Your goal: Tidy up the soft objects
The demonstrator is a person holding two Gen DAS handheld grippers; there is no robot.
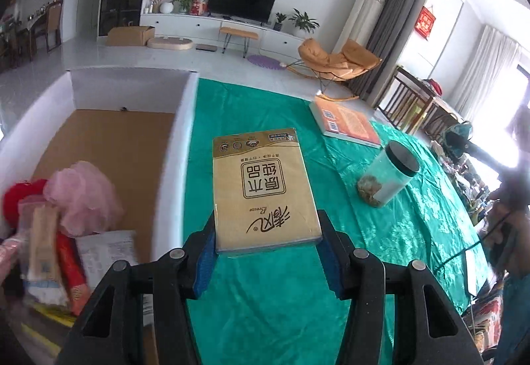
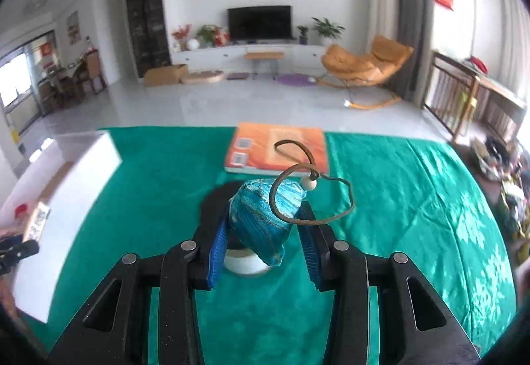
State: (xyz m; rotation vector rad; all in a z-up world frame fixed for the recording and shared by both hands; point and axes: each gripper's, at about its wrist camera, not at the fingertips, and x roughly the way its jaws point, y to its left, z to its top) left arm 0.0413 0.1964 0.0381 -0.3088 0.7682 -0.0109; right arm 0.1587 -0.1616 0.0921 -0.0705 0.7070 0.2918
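In the left wrist view my left gripper (image 1: 267, 240) is shut on the near end of a tan tissue pack (image 1: 263, 187), held above the green cloth (image 1: 265, 298). In the white box (image 1: 185, 120) to the left lie a pink mesh pouf (image 1: 82, 196), a red soft thing (image 1: 18, 199) and several packets (image 1: 46, 252). In the right wrist view my right gripper (image 2: 265, 240) is shut on a blue fabric sachet (image 2: 265, 219) with a brown cord loop (image 2: 311, 196) and a white bead, lifted over the green cloth (image 2: 397, 232).
An orange book (image 1: 344, 121) (image 2: 278, 148) lies at the table's far side. A clear jar with a black lid (image 1: 387, 178) stands right of the tissue pack; under the sachet a black lid (image 2: 217, 199) shows. The white box (image 2: 82, 182) is at the left.
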